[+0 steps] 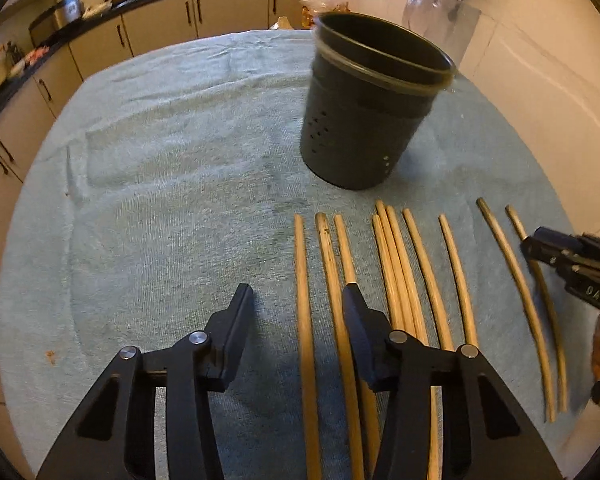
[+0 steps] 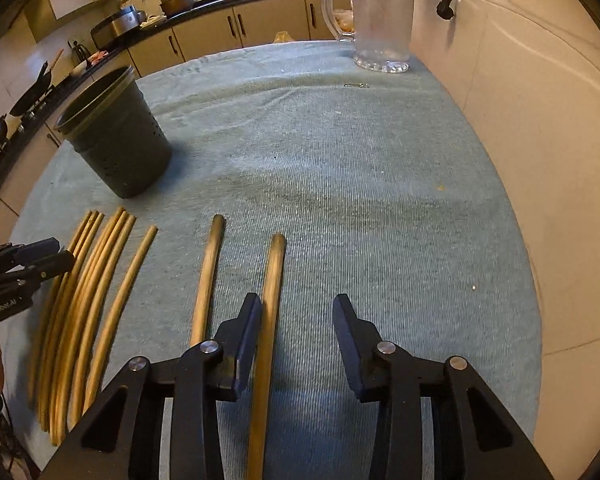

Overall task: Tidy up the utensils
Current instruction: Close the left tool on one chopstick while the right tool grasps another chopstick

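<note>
left gripper (image 1: pixel 298 300): jaws apart over two chopsticks, not pressing | right gripper (image 2: pixel 298 308): jaws apart, astride the end chopstick (image 2: pixel 270 300) | chopsticks (image 1: pixel 384 280): in a row before the dark holder (image 1: pixel 364 120) | writing: "GenRobot.AI" on the left gripper's body

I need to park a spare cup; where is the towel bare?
Free: the pale blue towel between the clear glass mug and the two rightmost wooden chopsticks; also left of the dark perforated holder. Crowded: the chopstick row.
</note>
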Motion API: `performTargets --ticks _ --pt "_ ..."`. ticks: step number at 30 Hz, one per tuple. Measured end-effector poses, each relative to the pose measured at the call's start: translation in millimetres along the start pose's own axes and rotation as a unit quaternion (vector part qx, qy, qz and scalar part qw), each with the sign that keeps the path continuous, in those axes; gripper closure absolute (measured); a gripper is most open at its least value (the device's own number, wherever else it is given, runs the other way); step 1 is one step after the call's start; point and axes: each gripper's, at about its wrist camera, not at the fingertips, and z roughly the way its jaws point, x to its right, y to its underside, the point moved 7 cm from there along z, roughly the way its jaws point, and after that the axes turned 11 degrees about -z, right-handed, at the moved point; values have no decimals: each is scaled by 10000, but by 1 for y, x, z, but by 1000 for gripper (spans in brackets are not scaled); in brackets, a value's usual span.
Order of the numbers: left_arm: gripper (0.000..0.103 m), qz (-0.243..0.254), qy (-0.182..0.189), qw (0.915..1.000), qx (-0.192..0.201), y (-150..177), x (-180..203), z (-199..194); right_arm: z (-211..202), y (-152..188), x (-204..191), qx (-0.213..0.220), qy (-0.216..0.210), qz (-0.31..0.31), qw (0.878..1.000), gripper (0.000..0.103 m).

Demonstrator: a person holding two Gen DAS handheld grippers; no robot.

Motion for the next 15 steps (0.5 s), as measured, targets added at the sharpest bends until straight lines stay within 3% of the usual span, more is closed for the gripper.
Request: performTargets --ticks 6,11,15 --pt "58 -150 161 9998 20 -6 -9 2 3 -3 -2 21 123 -126 9998 63" --pt "58 -444 637 9969 102 -12 -14 -3 1 -1 -3 100 137 -89 9998 62" --pt "59 -393 463 9981 113 -8 -17 -3 1 -1 -3 148 146 -82 9998 62"
